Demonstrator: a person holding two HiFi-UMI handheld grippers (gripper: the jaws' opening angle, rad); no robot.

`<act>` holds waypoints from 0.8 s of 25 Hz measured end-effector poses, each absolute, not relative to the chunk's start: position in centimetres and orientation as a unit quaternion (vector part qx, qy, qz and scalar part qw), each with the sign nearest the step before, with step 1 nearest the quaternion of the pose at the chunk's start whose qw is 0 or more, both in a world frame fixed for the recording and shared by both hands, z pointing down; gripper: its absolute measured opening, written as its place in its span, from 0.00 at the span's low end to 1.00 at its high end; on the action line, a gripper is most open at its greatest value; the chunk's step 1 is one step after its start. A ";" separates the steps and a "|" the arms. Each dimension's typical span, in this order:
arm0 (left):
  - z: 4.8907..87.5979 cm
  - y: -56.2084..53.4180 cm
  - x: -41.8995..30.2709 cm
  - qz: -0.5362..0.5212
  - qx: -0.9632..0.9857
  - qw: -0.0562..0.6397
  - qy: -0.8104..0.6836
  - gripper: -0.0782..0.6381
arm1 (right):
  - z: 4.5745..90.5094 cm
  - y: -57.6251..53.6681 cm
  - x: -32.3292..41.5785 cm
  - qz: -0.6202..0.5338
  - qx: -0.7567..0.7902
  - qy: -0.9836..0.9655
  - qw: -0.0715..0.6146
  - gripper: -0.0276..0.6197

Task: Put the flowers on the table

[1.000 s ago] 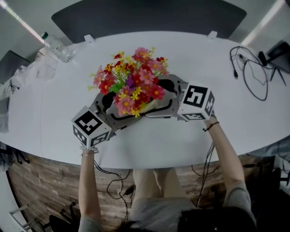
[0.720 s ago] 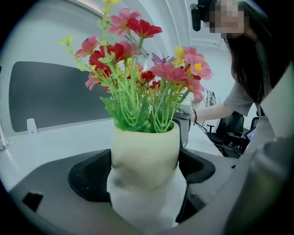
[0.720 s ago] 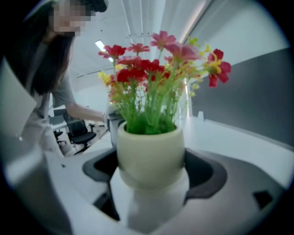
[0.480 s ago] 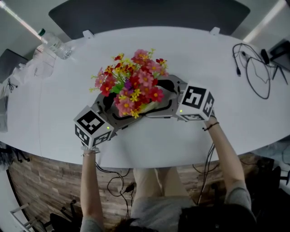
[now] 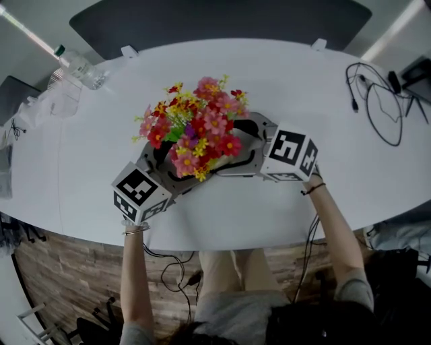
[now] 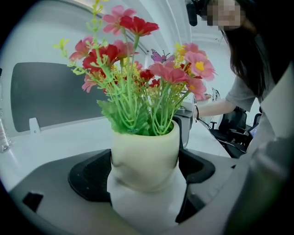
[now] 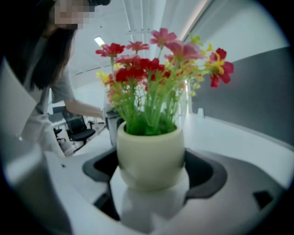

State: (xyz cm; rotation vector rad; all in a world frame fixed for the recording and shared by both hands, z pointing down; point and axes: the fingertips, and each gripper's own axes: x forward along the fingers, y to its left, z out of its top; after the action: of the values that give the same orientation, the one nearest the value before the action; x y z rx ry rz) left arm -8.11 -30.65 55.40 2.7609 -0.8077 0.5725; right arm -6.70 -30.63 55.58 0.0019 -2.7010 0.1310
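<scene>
A bunch of red, pink and yellow artificial flowers (image 5: 195,128) stands in a cream pot (image 6: 144,158) near the front middle of the white table (image 5: 303,74). In the head view the blooms hide the pot. My left gripper (image 5: 176,162) reaches in from the near left, and its jaws press both sides of the pot (image 7: 150,156). My right gripper (image 5: 232,147) comes from the right, and its jaws also touch the pot on both sides. The pot is upright, and its reflection meets its base on the glossy tabletop.
A plastic water bottle (image 5: 81,67) lies at the far left beside clear plastic wrapping (image 5: 54,101). Black cables (image 5: 377,108) sprawl at the far right. A dark panel (image 5: 222,20) stands beyond the table's far edge. The near edge runs just behind my wrists.
The pot and both grippers have barely shifted. The left gripper's cube has crept slightly to the right and nearer me.
</scene>
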 end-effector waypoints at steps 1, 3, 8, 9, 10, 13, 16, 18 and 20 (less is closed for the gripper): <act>55.4 -30.6 -8.1 0.194 0.936 0.100 -0.276 0.75 | 55.6 -30.6 -6.7 0.046 0.000 -0.975 0.218 0.73; 55.5 -30.6 -8.0 0.198 0.935 0.093 -0.280 0.75 | 55.7 -30.6 -6.6 0.041 0.000 -0.974 0.221 0.73; 55.9 -30.3 -8.2 0.214 0.929 0.085 -0.291 0.75 | 56.3 -30.4 -6.6 0.032 0.006 -0.972 0.235 0.73; 56.0 -30.3 -8.3 0.217 0.928 0.085 -0.292 0.74 | 56.4 -30.3 -6.6 0.031 0.006 -0.971 0.237 0.73; 56.1 -30.2 -8.3 0.219 0.927 0.086 -0.292 0.75 | 56.5 -30.3 -6.6 0.030 0.006 -0.971 0.238 0.73; 56.2 -30.2 -8.4 0.221 0.926 0.089 -0.294 0.75 | 56.5 -30.3 -6.7 0.027 0.006 -0.970 0.240 0.73; 56.2 -30.2 -8.5 0.221 0.924 0.089 -0.298 0.75 | 56.6 -30.3 -6.7 0.028 0.007 -0.969 0.245 0.73; 56.1 -30.3 -8.7 0.222 0.922 0.089 -0.303 0.74 | 56.7 -30.4 -6.8 0.027 0.009 -0.969 0.247 0.73; 56.1 -30.3 -9.0 0.219 0.921 0.091 -0.309 0.74 | 56.5 -30.5 -7.0 0.028 0.013 -0.969 0.245 0.73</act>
State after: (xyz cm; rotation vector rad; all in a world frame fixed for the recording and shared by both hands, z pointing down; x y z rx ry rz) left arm -9.00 -30.32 56.05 2.7369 -0.9192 0.6506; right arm -6.97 -30.48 56.51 0.0350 -2.6458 0.0768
